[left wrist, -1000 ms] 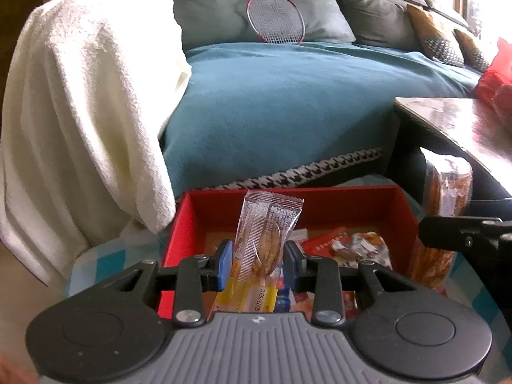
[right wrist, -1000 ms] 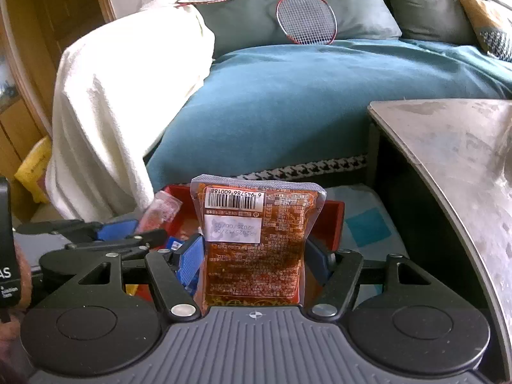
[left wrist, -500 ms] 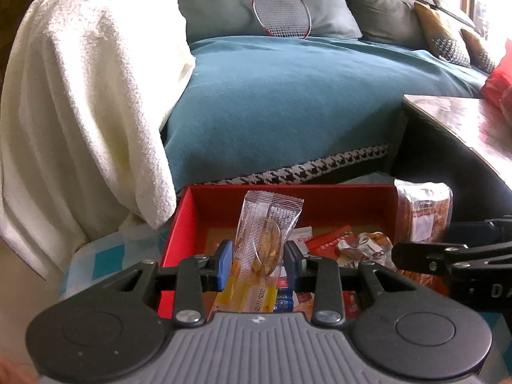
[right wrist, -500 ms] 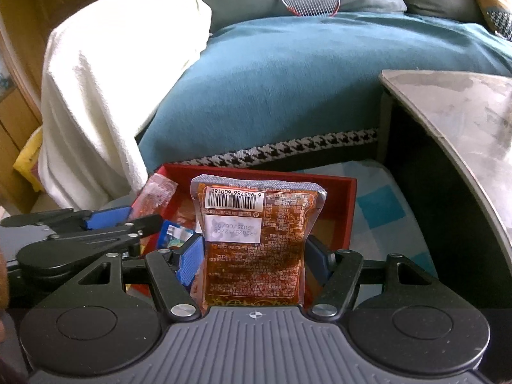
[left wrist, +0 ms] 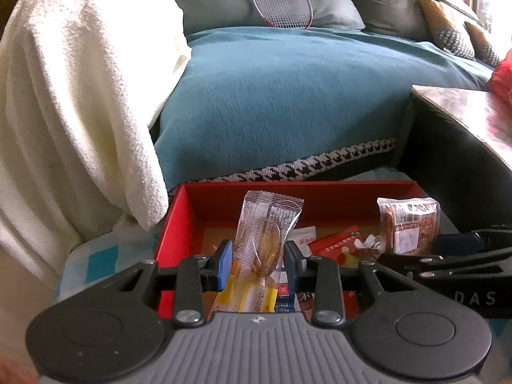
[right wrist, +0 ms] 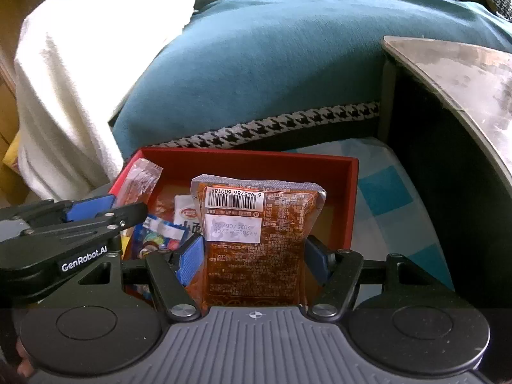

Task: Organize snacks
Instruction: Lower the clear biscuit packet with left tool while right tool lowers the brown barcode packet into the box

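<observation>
At far left a white towel drapes the teal sofa. The left gripper pinches a clear-wrapped snack upright over the red box, its jaws nearly together. To the right, the right gripper clamps an orange packet at moderate width above the same box. Only the right wrist view shows the packet's barcode; only the left shows the red sachets inside.

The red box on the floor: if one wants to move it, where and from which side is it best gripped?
Probably the red box right wall, from above, one finger inside and one outside: the rim is thin, upright and bare there, while snack packets and both grippers crowd the left side.
</observation>
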The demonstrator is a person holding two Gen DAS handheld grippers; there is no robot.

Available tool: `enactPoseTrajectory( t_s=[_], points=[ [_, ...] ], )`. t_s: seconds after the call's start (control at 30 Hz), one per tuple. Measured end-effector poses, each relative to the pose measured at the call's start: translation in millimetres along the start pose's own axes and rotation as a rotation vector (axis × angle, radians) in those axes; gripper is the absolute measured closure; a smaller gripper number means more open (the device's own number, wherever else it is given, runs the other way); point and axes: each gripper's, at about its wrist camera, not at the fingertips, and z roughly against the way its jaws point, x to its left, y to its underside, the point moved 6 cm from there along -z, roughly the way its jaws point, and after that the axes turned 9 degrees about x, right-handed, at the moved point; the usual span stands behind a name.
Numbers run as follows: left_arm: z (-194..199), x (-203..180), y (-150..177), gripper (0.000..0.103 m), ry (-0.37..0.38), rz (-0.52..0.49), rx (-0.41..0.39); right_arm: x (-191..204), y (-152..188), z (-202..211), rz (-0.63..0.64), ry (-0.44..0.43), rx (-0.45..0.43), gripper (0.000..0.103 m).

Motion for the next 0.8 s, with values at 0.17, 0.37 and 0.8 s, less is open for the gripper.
enactPoseTrajectory(
  t_s=[0.17, 0.37, 0.8],
  points=[
    [-7.5, -0.3, -1.8, 0.074, -0.004, 0.004, 0.01, -5.8, -1.0, -11.3, -0.02, 0.0, 0.012, 0.029],
    [-16.2, -0.7, -1.4, 0.074, -0.012, 0.002, 0.022, -5.4, -2.5, -18.7, -0.021, 0.005, 0.025, 0.029],
    [-20.1, -4.0, -1.8, 0.074, -0.015, -0.012, 0.02, -5.7, -4.0, -29.2, -0.014, 0.029, 0.034, 0.03]
  ],
)
